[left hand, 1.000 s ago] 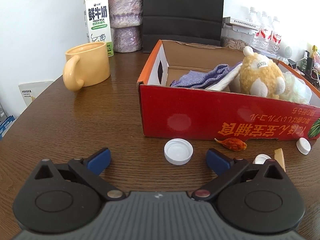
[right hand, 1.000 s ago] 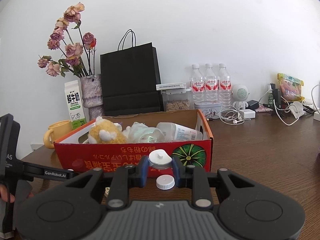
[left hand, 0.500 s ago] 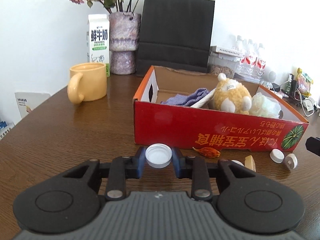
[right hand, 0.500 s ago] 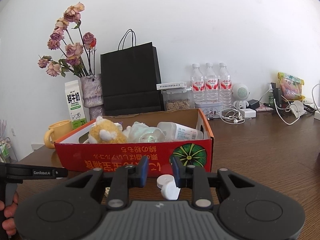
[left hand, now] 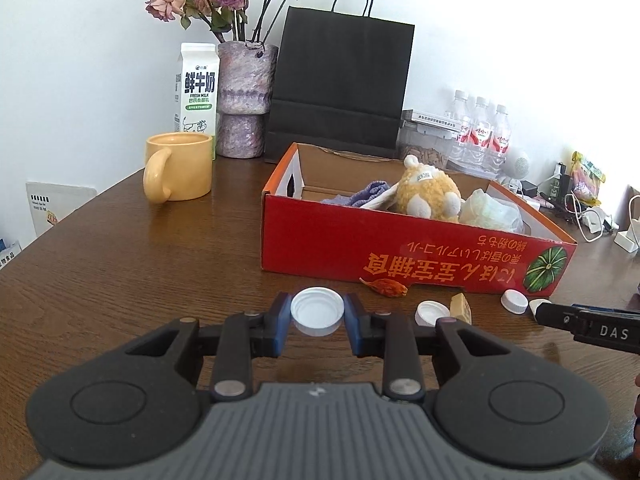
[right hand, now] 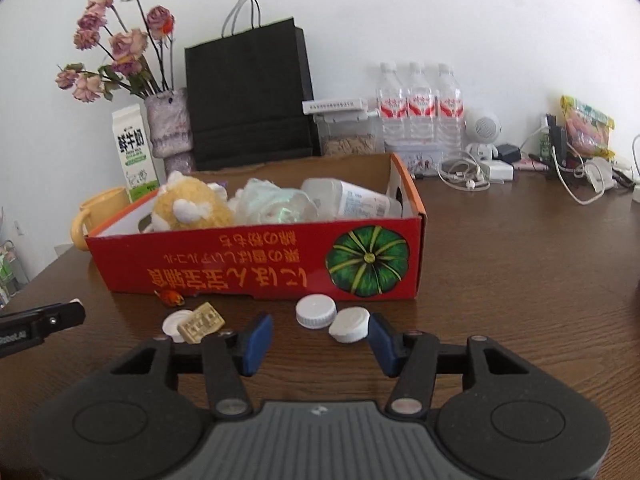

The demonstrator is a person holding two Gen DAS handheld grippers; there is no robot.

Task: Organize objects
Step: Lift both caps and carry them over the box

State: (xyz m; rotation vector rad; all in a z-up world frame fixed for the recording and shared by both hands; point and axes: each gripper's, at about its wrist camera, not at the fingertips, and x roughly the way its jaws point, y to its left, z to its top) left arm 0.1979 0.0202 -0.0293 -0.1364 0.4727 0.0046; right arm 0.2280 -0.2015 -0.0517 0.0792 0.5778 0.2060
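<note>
Since the earlier frame, the left gripper [left hand: 317,320] had closed from wide open onto a wide white cap [left hand: 317,311] and lifted it off the wooden table [left hand: 120,264], while the right gripper [right hand: 320,338] had let go of its small white cap [right hand: 349,323]. The left jaws were clenched on the wide cap, its rim pressed between the blue pads [left hand: 280,322]. The right jaws were opening; the small cap lay tilted on the table just inside the right-hand pad, touching nothing but a second white cap [right hand: 316,310] that sat just ahead of the gap.

Ahead of both sets of jaws stood the red cardboard box [left hand: 400,248], holding a yellow plush toy [left hand: 426,192], a purple cloth [left hand: 368,196] and crumpled plastic. Beyond the left jaws and to their right lay a third white cap [left hand: 431,313], a tan biscuit-like piece [left hand: 460,304] and an orange dried scrap [left hand: 386,287], all on the table against the box front.

The step in hand appeared to be gathering the loose caps. The left hand's next move would likely call for carrying the wide cap forward, clearing the box's near wall, and releasing only once over the inside. The right hand would need to settle squarely around one cap, since two lay touching.
</note>
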